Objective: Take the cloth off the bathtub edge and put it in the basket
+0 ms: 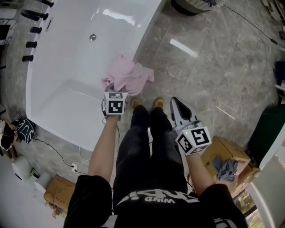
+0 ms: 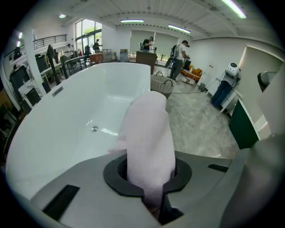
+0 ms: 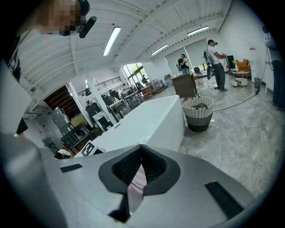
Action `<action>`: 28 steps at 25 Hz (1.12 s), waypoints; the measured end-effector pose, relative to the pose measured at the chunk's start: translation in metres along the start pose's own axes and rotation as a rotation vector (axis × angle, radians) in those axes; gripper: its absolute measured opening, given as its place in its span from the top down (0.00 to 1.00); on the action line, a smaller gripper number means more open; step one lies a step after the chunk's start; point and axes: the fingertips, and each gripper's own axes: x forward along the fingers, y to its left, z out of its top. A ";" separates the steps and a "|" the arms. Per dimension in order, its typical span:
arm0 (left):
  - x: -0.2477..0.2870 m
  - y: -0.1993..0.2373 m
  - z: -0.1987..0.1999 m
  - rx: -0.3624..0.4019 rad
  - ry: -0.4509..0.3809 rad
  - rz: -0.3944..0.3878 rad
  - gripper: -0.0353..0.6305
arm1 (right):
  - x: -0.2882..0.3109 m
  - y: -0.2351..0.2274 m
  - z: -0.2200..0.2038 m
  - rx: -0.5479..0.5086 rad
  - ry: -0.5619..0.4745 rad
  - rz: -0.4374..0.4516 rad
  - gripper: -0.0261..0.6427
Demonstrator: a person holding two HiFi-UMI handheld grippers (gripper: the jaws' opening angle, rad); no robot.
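A pink cloth (image 1: 128, 75) lies bunched over the white bathtub's rim (image 1: 143, 42), hanging partly to the floor side. My left gripper (image 1: 116, 91) is at the cloth's near edge. In the left gripper view a thick fold of the cloth (image 2: 149, 133) stands up between the jaws, and the left gripper (image 2: 149, 165) is shut on it. My right gripper (image 1: 175, 101) hovers over the floor to the right of the person's legs, away from the cloth. Its jaw tips meet, so the right gripper (image 3: 141, 149) is shut and holds nothing. The wicker basket (image 3: 198, 113) stands on the floor past the tub's far end.
The basket (image 1: 193, 5) is at the top edge of the head view, across grey marble floor. Black tap fittings (image 1: 32, 31) line the tub's far rim. A cardboard box (image 1: 225, 153) holding a grey-blue rag sits by my right arm. People stand far back in the room (image 2: 180, 55).
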 end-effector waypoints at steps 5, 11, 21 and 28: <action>-0.008 0.002 0.011 -0.047 -0.029 -0.002 0.86 | -0.003 0.000 0.002 -0.007 0.006 -0.002 0.94; -0.057 -0.009 0.044 -0.108 -0.102 -0.023 0.86 | -0.018 0.006 0.023 -0.064 0.003 0.019 0.94; -0.210 -0.050 0.136 -0.081 -0.317 -0.044 0.86 | -0.072 0.040 0.104 -0.189 -0.088 0.027 0.94; -0.308 -0.078 0.186 -0.022 -0.472 -0.061 0.86 | -0.108 0.067 0.138 -0.224 -0.161 0.042 0.94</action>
